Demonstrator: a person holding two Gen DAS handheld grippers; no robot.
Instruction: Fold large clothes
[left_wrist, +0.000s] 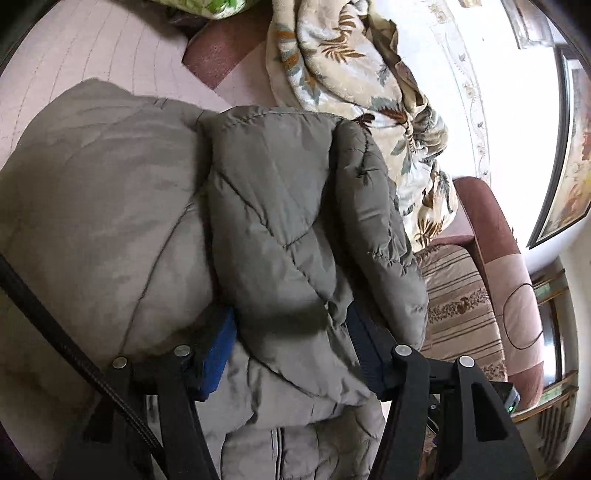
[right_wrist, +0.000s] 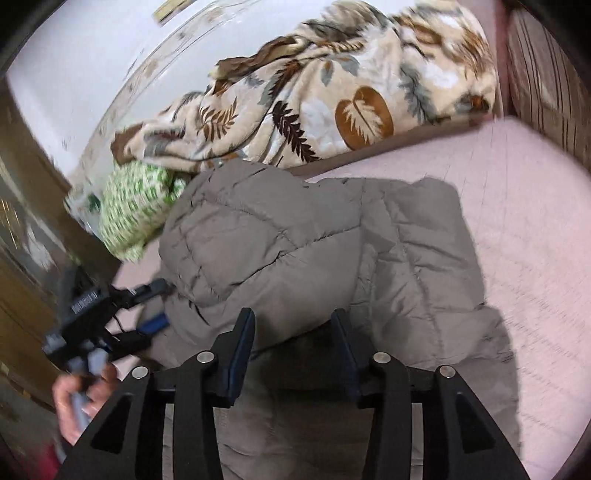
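A grey quilted puffer jacket (left_wrist: 280, 221) lies bunched on a pale pink quilted bed cover (left_wrist: 92, 48), filling the near and middle part of both wrist views. In the left wrist view the left gripper (left_wrist: 291, 354) has its two blue-padded fingers spread wide, with a thick fold of the jacket lying between and over them; whether the pads actually press the cloth is hard to tell, since the fabric hides their tips. In the right wrist view the right gripper (right_wrist: 291, 332) also stands spread, its tips at the jacket's near edge over a shadowed fold, with nothing pinched between them. The left gripper (right_wrist: 122, 314) shows there too, at the jacket's left edge, with the person's hand (right_wrist: 81, 398) below it, blurred. On the far side of the jacket a leaf-print fleece blanket (right_wrist: 332, 96) is heaped against the wall, and a green-and-white patterned cushion (right_wrist: 136, 206) sits to the left of the jacket, under the blanket's edge. A striped sofa cushion (left_wrist: 461, 295) lies to the right in the left wrist view.
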